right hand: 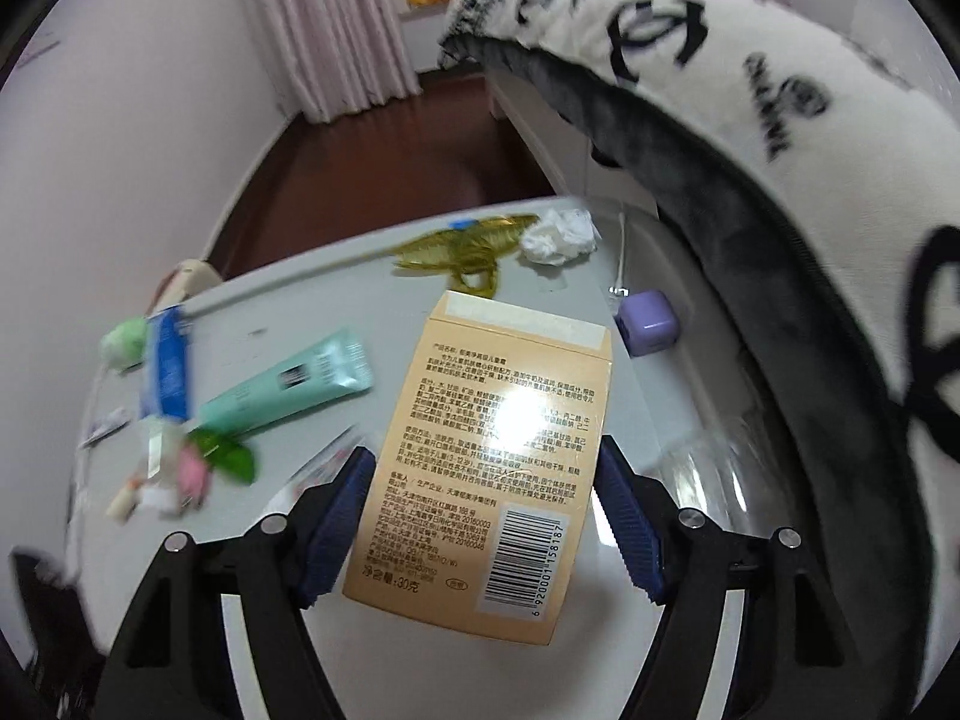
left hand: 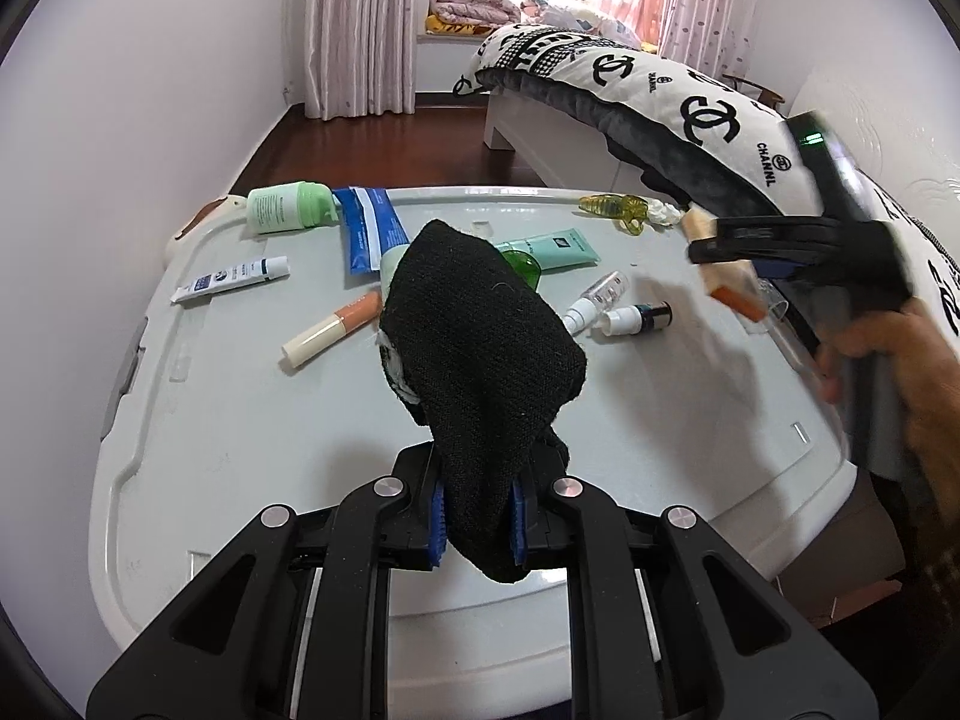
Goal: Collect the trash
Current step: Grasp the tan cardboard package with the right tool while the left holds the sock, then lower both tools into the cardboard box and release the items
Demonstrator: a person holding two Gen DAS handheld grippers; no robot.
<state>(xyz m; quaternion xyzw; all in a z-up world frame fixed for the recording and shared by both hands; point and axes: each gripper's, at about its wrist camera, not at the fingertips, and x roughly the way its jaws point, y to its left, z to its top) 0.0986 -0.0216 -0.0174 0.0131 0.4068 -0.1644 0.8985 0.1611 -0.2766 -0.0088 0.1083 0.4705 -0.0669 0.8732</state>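
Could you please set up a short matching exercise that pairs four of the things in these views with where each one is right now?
Things
1. black knitted cloth
2. tan cardboard box with a barcode
3. crumpled white tissue
4. lilac plug-in charger cube

Places
A. at the far edge of the white table, beside the yellow plastic wrapper
B. between the right gripper's blue pads
C. clamped in the left gripper
D. at the table's right edge, next to the bed

Pairs: 1-C, 2-B, 3-A, 4-D
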